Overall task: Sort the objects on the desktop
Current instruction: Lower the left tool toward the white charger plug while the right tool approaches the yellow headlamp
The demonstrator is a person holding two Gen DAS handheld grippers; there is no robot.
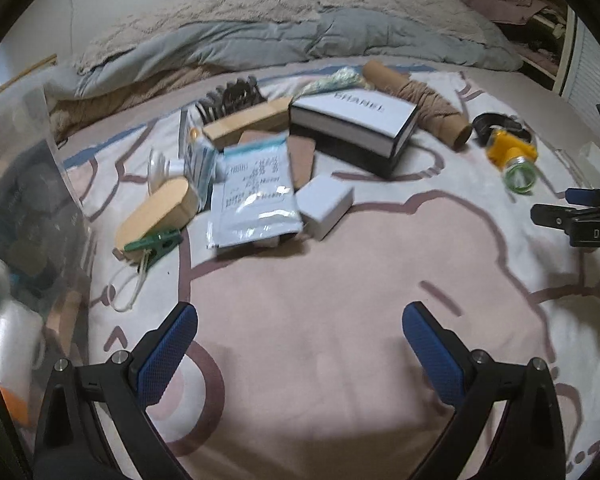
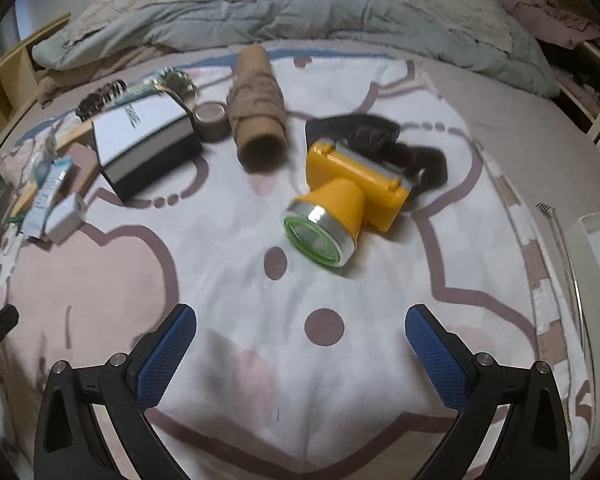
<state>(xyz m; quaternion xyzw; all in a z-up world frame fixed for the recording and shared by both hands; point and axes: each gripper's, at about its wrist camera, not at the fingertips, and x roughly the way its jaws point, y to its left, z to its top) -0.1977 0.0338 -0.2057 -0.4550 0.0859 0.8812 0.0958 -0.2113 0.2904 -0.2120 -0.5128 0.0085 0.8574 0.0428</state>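
Objects lie scattered on a pink-and-white blanket (image 1: 320,320). My left gripper (image 1: 300,344) is open and holds nothing, hovering short of a foil pouch (image 1: 254,200), a small white box (image 1: 326,204), a wooden oval case (image 1: 156,214) with a green clip (image 1: 156,242), and a black-and-white box (image 1: 354,130). My right gripper (image 2: 300,344) is open too, below a yellow headlamp (image 2: 346,204) with a black strap (image 2: 380,140). A cardboard tube wrapped in twine (image 2: 258,116) and the black-and-white box (image 2: 144,144) lie beyond it.
A clear plastic bin (image 1: 24,208) with items inside stands at the left. A white container (image 2: 596,248) sits at the right edge. A grey duvet (image 1: 260,40) and pillows are heaped behind. A hair claw (image 1: 230,100), a wooden block (image 1: 246,122) and a tape roll (image 2: 210,116) lie among the pile.
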